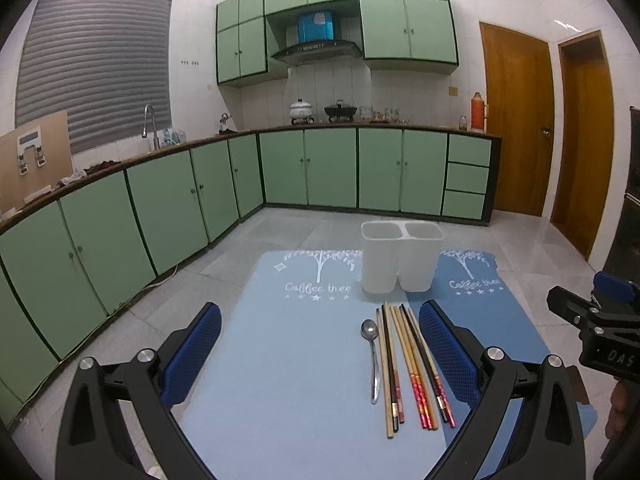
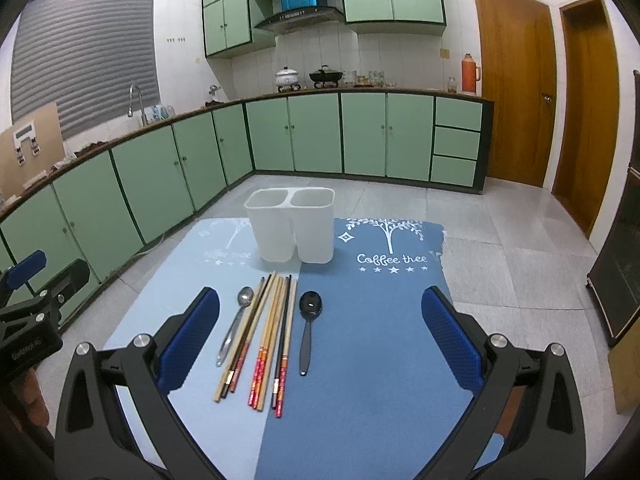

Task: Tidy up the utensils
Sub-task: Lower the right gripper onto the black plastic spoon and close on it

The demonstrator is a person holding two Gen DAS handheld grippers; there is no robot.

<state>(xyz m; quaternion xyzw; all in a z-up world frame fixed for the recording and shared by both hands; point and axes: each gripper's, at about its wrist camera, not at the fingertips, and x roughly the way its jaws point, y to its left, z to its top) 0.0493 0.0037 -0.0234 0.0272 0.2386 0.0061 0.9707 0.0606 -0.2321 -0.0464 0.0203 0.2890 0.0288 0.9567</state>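
A white two-compartment holder (image 1: 398,256) (image 2: 292,228) stands empty at the far end of the mats. In front of it lie several chopsticks (image 1: 408,364) (image 2: 264,340) side by side. A metal spoon (image 1: 372,356) (image 2: 236,324) lies on their left, and a black spoon (image 2: 309,326) lies on their right in the right wrist view. My left gripper (image 1: 320,356) is open above the light blue mat (image 1: 280,340), with the utensils just inside its right finger. My right gripper (image 2: 320,344) is open, with the utensils between its fingers but lower down.
The light blue mat and a dark blue mat (image 2: 380,340) lie on a grey tiled floor (image 2: 520,264). Green cabinets (image 1: 160,208) run along the left and back. Wooden doors (image 2: 516,80) stand at the right. A dark cabinet (image 2: 620,272) is at the far right.
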